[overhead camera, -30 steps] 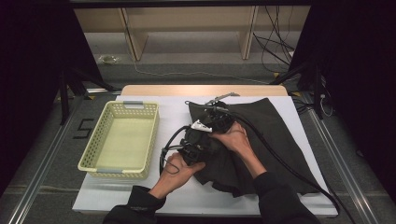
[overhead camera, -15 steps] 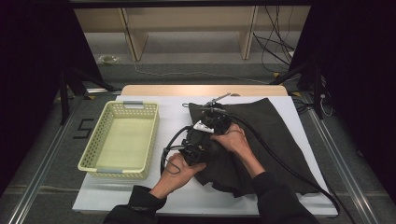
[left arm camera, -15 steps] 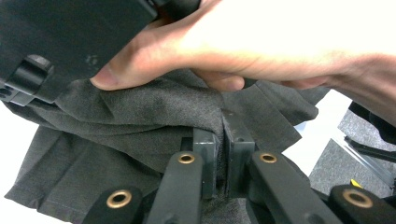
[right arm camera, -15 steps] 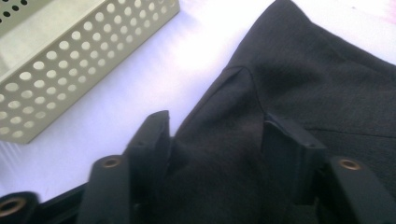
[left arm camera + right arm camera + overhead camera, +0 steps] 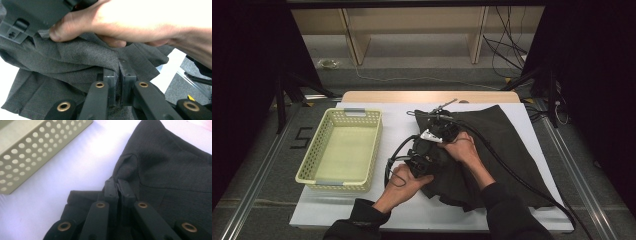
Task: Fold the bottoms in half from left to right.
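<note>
A: What's at the far left of the bench (image 5: 412, 210)?

B: A pale yellow perforated basket (image 5: 341, 150), apart from the cloth.

A: And beside it?

B: The left tongs (image 5: 119, 75), pressed together on a fold of the dark grey cloth (image 5: 497, 150), close against the other hand (image 5: 140, 22).

A: Then the right tongs (image 5: 119, 188)?

B: They have just been closing and now pinch the cloth's edge. The cloth itself lies spread over the bench's right half, bunched where both tongs grip it.
</note>
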Motion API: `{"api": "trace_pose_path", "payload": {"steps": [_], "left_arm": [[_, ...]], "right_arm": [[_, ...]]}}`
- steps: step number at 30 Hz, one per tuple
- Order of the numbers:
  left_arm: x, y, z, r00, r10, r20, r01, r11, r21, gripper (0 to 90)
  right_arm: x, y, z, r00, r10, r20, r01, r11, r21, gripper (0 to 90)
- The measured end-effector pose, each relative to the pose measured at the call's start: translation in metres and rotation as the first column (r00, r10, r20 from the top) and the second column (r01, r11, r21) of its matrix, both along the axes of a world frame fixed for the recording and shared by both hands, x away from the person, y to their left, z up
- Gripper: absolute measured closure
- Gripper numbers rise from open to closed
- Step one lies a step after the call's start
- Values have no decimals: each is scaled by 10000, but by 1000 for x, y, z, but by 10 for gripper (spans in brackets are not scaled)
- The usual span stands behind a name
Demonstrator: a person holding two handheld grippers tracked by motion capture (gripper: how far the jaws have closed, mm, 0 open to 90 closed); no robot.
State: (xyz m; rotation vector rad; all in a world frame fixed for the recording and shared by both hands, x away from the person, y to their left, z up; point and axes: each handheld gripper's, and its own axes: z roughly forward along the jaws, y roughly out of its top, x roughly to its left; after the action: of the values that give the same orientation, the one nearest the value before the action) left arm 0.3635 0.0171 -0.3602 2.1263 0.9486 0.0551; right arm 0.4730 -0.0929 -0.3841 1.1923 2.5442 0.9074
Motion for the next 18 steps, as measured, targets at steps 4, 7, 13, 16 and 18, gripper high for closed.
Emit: {"api": "trace_pose_path", "payload": {"steps": [4,7,13,16,18], "left_arm": [[0,2,4,10000,0,33,0,9999,-152,850],[1,3,7,10000,4,18,-4,9994,-356,849],[3,3,15,10000,-52,71,57,9976,-686,846],[3,-1,21,9997,-104,215,121,9969,-783,846],[4,-4,25,9995,-133,271,157,9960,-878,846]], "right_arm": [[0,-4,7,9998,-147,159,145,9998,159,882],[1,-8,13,9993,-261,263,255,9994,244,884],[1,-19,27,9969,-539,577,514,9977,445,886],[2,-26,35,9951,-717,675,681,9961,553,886],[2,-31,40,9937,-798,790,748,9951,650,886]]}}
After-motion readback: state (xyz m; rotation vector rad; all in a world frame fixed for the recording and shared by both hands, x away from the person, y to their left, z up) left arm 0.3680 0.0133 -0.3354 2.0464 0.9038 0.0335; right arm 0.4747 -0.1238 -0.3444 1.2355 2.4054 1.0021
